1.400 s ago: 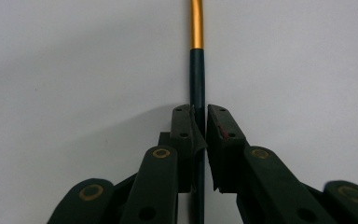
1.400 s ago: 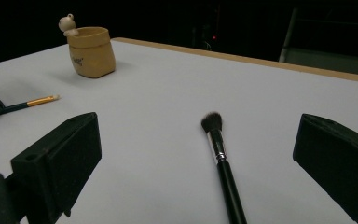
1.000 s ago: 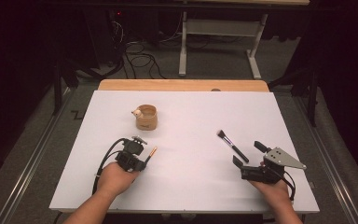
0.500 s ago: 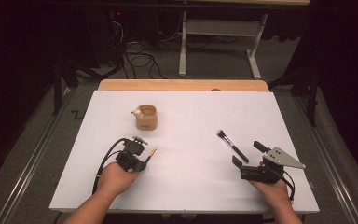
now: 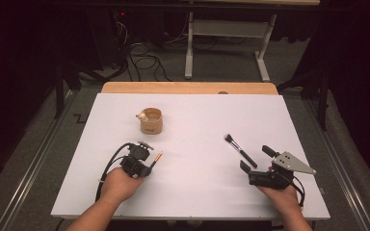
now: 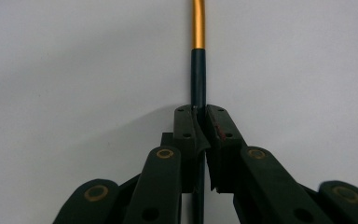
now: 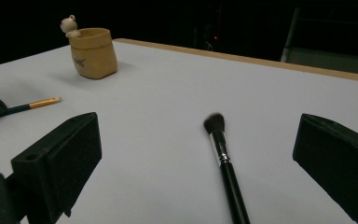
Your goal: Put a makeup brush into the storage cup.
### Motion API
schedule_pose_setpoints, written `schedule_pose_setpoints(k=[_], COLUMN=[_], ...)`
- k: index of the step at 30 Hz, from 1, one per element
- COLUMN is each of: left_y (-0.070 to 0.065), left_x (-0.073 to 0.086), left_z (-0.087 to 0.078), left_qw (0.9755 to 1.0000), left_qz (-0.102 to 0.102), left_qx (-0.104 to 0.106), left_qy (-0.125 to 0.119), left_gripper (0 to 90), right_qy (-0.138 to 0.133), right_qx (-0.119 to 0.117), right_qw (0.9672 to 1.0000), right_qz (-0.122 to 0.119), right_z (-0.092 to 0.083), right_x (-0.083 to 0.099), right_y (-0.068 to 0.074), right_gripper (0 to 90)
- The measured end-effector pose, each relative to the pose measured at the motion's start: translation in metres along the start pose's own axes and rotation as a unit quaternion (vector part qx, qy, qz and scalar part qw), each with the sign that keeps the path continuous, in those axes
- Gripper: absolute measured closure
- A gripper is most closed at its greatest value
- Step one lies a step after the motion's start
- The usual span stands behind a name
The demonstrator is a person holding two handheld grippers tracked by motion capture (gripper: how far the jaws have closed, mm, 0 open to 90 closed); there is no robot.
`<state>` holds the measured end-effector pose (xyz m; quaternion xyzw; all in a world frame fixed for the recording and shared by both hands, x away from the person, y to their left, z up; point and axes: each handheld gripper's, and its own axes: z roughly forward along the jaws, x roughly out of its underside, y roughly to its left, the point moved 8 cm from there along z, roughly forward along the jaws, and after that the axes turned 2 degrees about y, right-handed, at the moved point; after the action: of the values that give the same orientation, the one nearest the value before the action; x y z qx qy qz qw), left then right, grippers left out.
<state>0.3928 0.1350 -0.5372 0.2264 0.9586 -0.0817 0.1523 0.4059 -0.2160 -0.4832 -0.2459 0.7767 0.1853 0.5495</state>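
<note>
My left gripper [image 5: 146,162] is shut on a thin brush with a dark handle and a gold ferrule [image 6: 198,56], pointing down at the white table. The gold end [image 5: 158,156] sticks out past the jaws to the right. A black makeup brush [image 5: 240,150] lies on the table at the right, bristles away from me. My right gripper [image 5: 256,159] stands open just behind that brush's handle [image 7: 223,161], with nothing between its pads. A tan cup with a small bear figure [image 5: 151,120] stands further back.
The white board [image 5: 197,120] covers the table, with a wooden strip [image 5: 188,87] along its far edge. Beyond it are a dark floor, cables and a metal frame [image 5: 226,43]. The cup [image 7: 92,51] stands far left in the right gripper view.
</note>
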Motion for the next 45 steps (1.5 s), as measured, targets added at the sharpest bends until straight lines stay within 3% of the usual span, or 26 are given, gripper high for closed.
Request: schedule_pose_setpoints(k=[5, 11, 19, 26, 31, 36, 40, 45], left_y=[0.0, 0.002, 0.007, 0.01, 0.014, 0.024, 0.032, 0.041], left_x=[0.001, 0.002, -0.001, -0.004, -0.006, -0.004, -0.001, 0.0], left_z=[-0.001, -0.001, -0.008, -0.017, -0.021, -0.024, -0.032, -0.038], left_qw=[0.9999, 0.9999, 0.9981, 0.994, 0.9886, 0.9815, 0.9722, 0.961], left_qz=[0.01, 0.006, -0.011, -0.024, -0.035, -0.052, -0.062, -0.064], left_qx=[-0.002, 0.01, 0.031, 0.042, 0.044, 0.041, 0.031, -0.008], left_qy=[-0.001, -0.008, -0.051, -0.098, -0.14, -0.18, -0.224, -0.269], left_gripper=[83.6, 83.5, 83.6, 83.5, 83.5, 83.5, 83.5, 83.5], right_qy=[0.0, 0.0, -0.001, -0.002, -0.001, 0.001, -0.002, -0.002], right_qx=[0.001, 0.001, 0.001, 0.001, 0.002, 0.006, 0.005, 0.008], right_qw=[1.0, 1.0, 1.0, 1.0, 1.0, 1.0, 1.0, 0.9999], right_qz=[0.003, 0.003, 0.004, 0.0, 0.001, 0.001, -0.007, -0.008], right_z=[0.0, 0.0, -0.001, -0.001, 0.0, 0.001, 0.002, 0.004], right_x=[0.0, 0.0, 0.0, 0.0, 0.001, 0.002, 0.001, 0.001], right_y=[0.0, -0.001, -0.001, 0.0, 0.001, 0.002, 0.004, 0.006], right_gripper=[1.7, 1.8, 1.8, 1.8, 2.1, 2.1, 2.1, 2.1])
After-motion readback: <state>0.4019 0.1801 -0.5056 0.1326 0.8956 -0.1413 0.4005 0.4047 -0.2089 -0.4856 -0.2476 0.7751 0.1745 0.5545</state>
